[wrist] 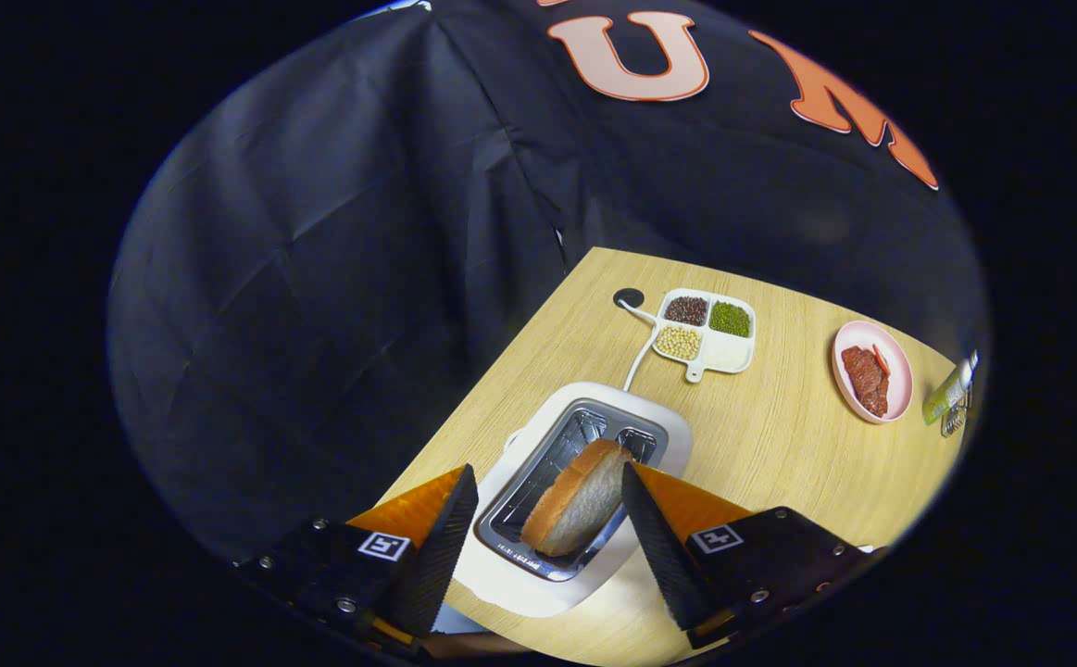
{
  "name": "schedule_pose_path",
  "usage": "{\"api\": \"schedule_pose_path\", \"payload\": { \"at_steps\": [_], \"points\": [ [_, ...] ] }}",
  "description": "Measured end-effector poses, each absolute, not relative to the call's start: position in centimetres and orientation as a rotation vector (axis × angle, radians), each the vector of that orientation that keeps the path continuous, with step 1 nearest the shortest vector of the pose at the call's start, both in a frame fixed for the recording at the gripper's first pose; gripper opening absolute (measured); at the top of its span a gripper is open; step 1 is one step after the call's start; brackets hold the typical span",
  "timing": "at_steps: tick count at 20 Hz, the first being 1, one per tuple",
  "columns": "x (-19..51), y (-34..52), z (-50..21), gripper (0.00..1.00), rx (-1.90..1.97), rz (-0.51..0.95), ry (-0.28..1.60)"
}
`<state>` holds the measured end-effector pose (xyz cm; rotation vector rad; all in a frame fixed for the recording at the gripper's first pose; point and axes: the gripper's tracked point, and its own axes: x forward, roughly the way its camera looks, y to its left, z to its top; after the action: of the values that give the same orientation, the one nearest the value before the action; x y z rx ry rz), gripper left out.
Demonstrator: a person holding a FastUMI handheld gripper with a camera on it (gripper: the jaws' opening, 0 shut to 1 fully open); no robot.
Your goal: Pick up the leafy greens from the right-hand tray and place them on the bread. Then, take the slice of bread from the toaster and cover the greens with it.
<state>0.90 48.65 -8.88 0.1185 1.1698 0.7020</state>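
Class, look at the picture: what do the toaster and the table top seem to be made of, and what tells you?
Toaster: probably matte white plastic casing, with shiny metal, mirror-like, round the slots. Table top: pale wood or wood-look laminate, fine grain lines.

The gripper point(547, 519) has two wedge-shaped fingers point(441, 547) with black ribbed inner pads and orange outer faces. Each sits on a black block carrying silver screws and a square black-and-white marker.

Bottle point(950, 391) cut off beyond plate point(848, 345).
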Motion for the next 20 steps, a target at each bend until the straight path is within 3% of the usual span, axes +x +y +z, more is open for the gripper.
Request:
{"api": "schedule_pose_path", "payload": {
  "at_steps": [3, 5, 8, 13, 20],
  "points": [
    [1.1, 48.7, -10.5, 0.88, 0.114, 0.667, 1.222],
    [1.0, 48.5, -11.5, 0.78, 0.104, 0.649, 1.257],
    [0.9, 48.2, -12.2, 0.52, 0.135, 0.621, 1.288],
    [1.7, 46.8, -11.9, 0.19, 0.218, 0.588, 1.278],
    [2.4, 44.9, -8.4, 0.13, 0.333, 0.623, 1.178]
  ]
}}
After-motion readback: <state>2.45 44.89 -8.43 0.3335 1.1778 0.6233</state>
